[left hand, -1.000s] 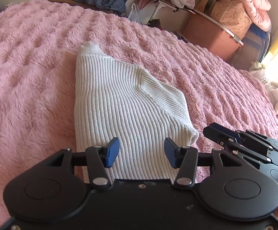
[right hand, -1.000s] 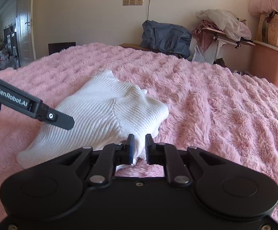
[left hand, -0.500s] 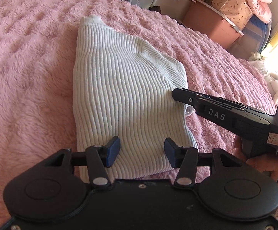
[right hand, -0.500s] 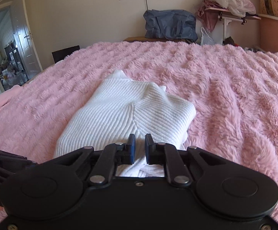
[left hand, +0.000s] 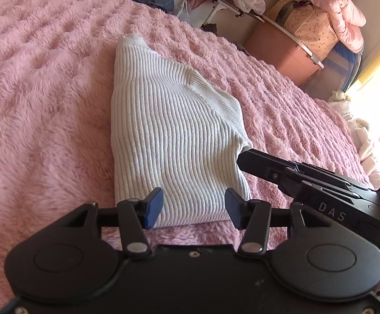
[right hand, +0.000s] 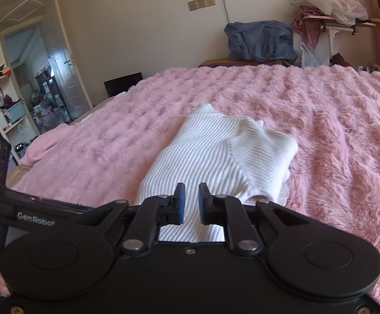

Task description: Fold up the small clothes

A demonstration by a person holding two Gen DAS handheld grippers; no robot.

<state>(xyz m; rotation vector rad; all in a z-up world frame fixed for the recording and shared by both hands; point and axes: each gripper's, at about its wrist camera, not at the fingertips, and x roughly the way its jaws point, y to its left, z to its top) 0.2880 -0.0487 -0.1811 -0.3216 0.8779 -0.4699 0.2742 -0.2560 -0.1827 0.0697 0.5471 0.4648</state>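
Looking along both tools, I am seeing the white ribbed sweater [left hand: 174,141] lying on the fluffy pink blanket [left hand: 40,104], already narrowed into a long panel, with one sleeve laid diagonally across its upper right part. I am judging the side folds as done, or close to it; what I am still counting as left is bringing the near hem up toward the collar [left hand: 131,39] to halve the length, and perhaps tidying the loose fabric bulging out on the right side.

I am holding the left gripper [left hand: 193,205] with its blue pads well apart, hanging over the near hem and gripping nothing. I am keeping the right gripper [right hand: 189,202] with its pads drawn close, a narrow gap between them; white knit is showing through that gap, but I am not able to tell whether any fabric is pinched or merely lying beneath.

The near hem is partly hiding behind both tool bodies, so I am not seeing how square it lies. The underside layers and the second sleeve are tucked out of sight. In the left view, the right tool's dark body is covering the sweater's lower right edge
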